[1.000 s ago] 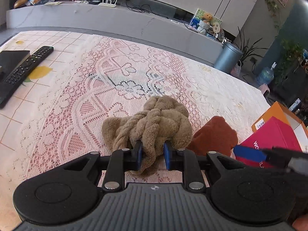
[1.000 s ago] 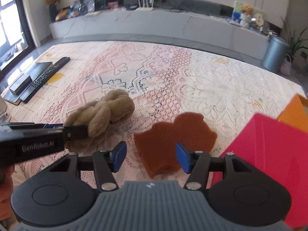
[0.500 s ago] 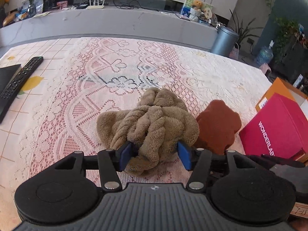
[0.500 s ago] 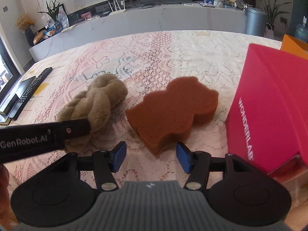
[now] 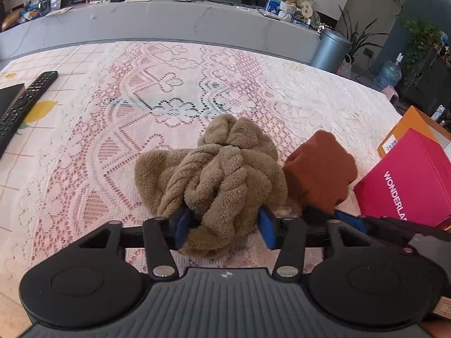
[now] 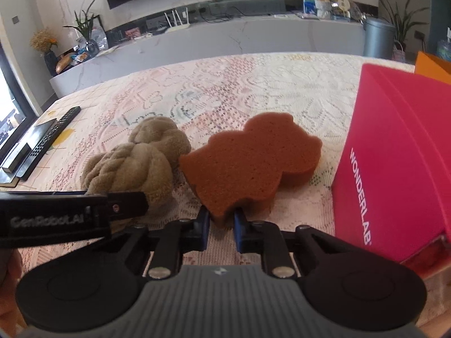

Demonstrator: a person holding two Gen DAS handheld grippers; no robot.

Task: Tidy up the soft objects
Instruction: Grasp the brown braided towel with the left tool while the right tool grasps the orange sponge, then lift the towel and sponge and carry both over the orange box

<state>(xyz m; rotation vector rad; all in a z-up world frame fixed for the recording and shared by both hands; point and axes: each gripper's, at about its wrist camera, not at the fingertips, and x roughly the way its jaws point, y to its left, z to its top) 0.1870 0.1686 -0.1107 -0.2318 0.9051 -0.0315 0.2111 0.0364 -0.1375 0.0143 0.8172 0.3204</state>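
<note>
1. Since the earlier frame the right tool [image 6: 221, 222] has closed from wide apart onto the near edge of the orange sponge [image 6: 251, 160]; the left tool [image 5: 224, 226] has stayed spread.
2. Desk [image 5: 84, 146]: its lace cloth fills the middle of both views and carries everything.
3. Pink box [image 6: 400, 163], right edge: probably the destination, hence both soft items lie beside it.
4. Brown plush towel [image 5: 217, 174], centre of the left view: rests on the cloth between the left tool's parted pads [image 5: 266, 231], not squeezed.
5. Sponge, centre of the right view: pinched at one lobe, apparently for lifting.
6. Remote [image 5: 25, 98], left edge: untouched.
</note>
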